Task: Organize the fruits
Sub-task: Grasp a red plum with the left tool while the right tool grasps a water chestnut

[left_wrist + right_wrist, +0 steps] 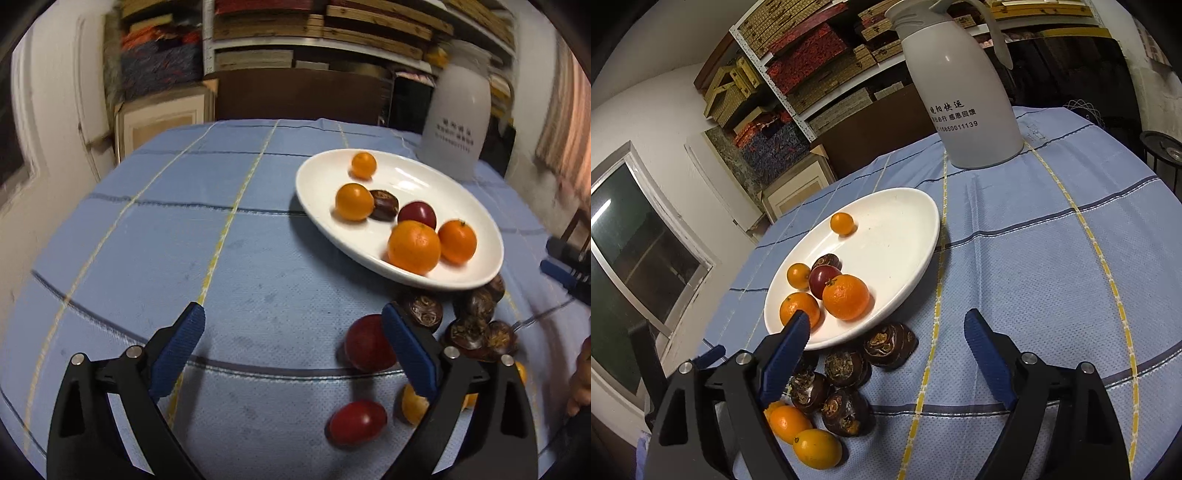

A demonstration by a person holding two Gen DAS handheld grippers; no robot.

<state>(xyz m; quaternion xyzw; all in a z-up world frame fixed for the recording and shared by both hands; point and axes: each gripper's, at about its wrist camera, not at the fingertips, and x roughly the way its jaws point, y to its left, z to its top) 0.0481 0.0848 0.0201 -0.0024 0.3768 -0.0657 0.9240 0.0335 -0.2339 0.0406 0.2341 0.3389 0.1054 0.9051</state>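
Observation:
A white oval plate [424, 181] [886, 229] holds two oranges [414, 246], two kumquats, a red fruit [417, 214] and a dark water chestnut. On the blue cloth near its front rim lie several water chestnuts [890, 345] [424, 312], two red fruits [369, 343] and some kumquats [817, 448]. My left gripper [291, 314] is open over bare cloth, its right finger beside a red fruit. My right gripper [886, 319] is open too, its left finger over the plate's near rim and the chestnuts below its gap. Nothing is gripped.
A tall white jug [967, 92] [458, 110] stands behind the plate at the table's far side. Shelves stacked with boxes [812, 55] fill the back wall. A window [635, 240] is at left. A person's hand [583, 369] shows at the right edge.

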